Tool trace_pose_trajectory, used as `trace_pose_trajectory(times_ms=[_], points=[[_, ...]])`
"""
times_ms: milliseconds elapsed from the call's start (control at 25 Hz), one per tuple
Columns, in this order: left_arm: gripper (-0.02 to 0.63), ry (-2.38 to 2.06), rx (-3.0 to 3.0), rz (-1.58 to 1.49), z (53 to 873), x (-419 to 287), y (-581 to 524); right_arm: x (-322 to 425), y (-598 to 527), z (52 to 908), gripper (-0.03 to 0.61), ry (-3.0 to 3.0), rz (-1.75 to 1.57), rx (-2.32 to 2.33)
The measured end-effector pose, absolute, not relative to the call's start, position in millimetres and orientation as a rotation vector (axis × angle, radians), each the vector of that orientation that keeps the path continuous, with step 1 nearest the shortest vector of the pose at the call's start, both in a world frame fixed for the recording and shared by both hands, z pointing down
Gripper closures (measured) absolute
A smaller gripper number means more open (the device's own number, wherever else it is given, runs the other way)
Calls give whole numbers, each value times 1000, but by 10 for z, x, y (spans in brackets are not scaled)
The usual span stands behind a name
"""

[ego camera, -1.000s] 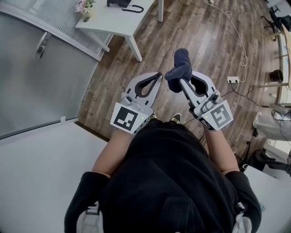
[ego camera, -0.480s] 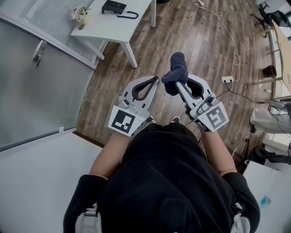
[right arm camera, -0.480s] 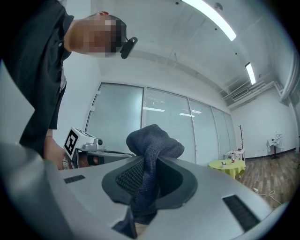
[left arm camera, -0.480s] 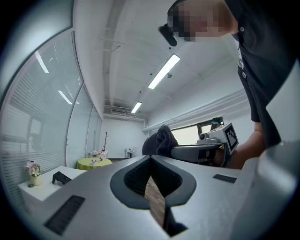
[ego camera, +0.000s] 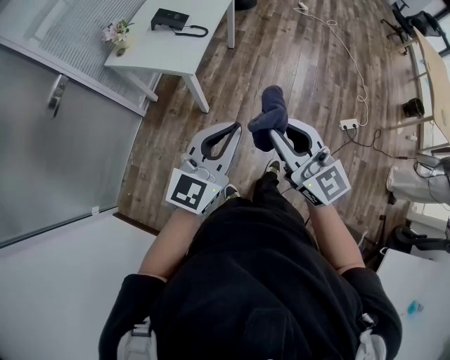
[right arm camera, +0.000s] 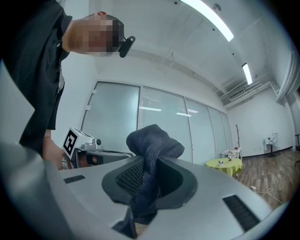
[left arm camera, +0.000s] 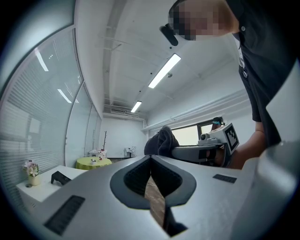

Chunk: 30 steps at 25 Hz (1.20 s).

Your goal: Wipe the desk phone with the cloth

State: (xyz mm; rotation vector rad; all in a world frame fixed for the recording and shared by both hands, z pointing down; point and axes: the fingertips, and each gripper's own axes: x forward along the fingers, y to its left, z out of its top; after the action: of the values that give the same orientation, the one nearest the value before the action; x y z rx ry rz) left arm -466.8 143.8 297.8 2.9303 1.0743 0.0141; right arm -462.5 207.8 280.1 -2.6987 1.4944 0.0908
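Observation:
The black desk phone [ego camera: 169, 19] lies on a white table [ego camera: 184, 49] at the top left of the head view, well ahead of both grippers; it also shows small in the left gripper view as the phone [left arm camera: 60, 177]. A dark blue cloth [ego camera: 270, 114] bunches up out of my right gripper [ego camera: 271, 133], which is shut on it. In the right gripper view the cloth [right arm camera: 151, 145] fills the gap between the jaws. My left gripper [ego camera: 234, 129] is held beside it at waist height, shut with nothing in it [left arm camera: 151, 158].
A small pot of flowers [ego camera: 114, 32] stands on the table's left end. A glass wall with a door handle [ego camera: 55, 95] runs along the left. Wood floor [ego camera: 316, 77] carries a white cable and a power strip [ego camera: 347, 124]. A round green table [left arm camera: 91, 162] stands far back.
The table with the phone has come further into the head view and nearer as the person steps forward. Both grippers keep their pose, the cloth still held in the right one.

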Motion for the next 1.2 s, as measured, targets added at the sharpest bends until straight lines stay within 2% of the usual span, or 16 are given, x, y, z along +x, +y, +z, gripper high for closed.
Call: trace_pose_trajectory(times_ms=[1200], points=[[603, 959, 3006, 64, 3008, -3077, 2572, -2964, 3178, 2914, 500, 1613, 99, -2623]])
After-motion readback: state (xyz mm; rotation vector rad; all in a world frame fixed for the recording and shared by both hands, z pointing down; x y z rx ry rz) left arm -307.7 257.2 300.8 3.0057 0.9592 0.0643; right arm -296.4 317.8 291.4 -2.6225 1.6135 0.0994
